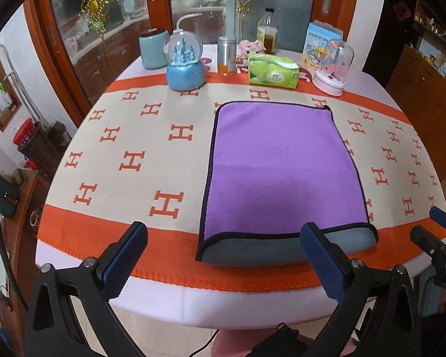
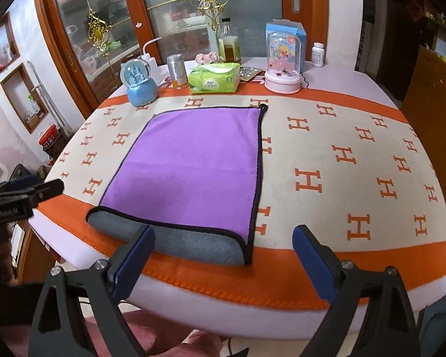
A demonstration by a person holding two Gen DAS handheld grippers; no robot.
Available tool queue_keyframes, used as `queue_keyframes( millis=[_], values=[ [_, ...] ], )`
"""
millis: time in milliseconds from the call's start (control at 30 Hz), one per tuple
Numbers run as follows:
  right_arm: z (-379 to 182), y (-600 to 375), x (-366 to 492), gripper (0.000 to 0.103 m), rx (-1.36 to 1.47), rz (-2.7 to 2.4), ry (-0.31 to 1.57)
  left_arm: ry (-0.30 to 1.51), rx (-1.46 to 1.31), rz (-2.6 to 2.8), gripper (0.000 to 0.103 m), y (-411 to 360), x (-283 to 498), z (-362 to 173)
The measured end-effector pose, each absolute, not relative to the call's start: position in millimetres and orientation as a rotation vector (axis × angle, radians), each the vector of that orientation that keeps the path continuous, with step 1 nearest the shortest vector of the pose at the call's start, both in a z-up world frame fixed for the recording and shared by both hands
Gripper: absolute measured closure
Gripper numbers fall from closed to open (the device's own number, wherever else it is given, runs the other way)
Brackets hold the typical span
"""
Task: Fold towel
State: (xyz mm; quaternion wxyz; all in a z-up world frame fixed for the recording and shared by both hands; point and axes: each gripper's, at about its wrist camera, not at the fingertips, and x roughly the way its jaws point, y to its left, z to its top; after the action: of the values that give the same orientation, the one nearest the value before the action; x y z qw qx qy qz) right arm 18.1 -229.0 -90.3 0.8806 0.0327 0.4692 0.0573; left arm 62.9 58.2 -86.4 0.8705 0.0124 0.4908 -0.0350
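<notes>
Purple towel [image 2: 193,166] lies folded flat on the patterned desk [image 2: 356,160], grey underside showing at its near edge. Right gripper [image 2: 223,255] hangs over that edge, fingers [image 2: 310,261] spread wide, holding nothing. Tissue pack [image 2: 214,78] stands beyond.

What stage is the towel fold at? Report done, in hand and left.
Done: the purple towel lies folded once on the table, grey underside showing at the near fold. In hand: nothing; the left hand-held gripper and right hand-held gripper are both open, short of the near edge. Left: possibly a second fold.
</notes>
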Motion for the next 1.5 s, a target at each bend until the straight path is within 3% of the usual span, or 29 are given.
queue_keyframes(
  millis=[600,900,1067,1300,1433,1500],
  values=[
    [-162,-231,30,0.025,0.051,0.207,1.074,1.19,0.082,-0.179,0.001,75,98,-168],
    [-178,-228,39,0.044,0.058,0.196,1.128,1.284,0.078,-0.2,0.007,77,111,-198],
    [-185,-227,40,0.051,0.055,0.192,1.153,1.329,0.065,-0.213,0.024,77,115,-209],
    [-188,-226,40,0.064,0.052,0.189,1.157,1.331,0.079,-0.235,0.038,75,115,-213],
    [-186,-225,38,0.073,0.042,0.18,1.154,1.335,0.082,-0.264,0.059,69,110,-213],
    [-185,-225,38,0.078,0.038,0.176,1.152,1.331,0.092,-0.27,0.062,67,109,-213]
  ],
)
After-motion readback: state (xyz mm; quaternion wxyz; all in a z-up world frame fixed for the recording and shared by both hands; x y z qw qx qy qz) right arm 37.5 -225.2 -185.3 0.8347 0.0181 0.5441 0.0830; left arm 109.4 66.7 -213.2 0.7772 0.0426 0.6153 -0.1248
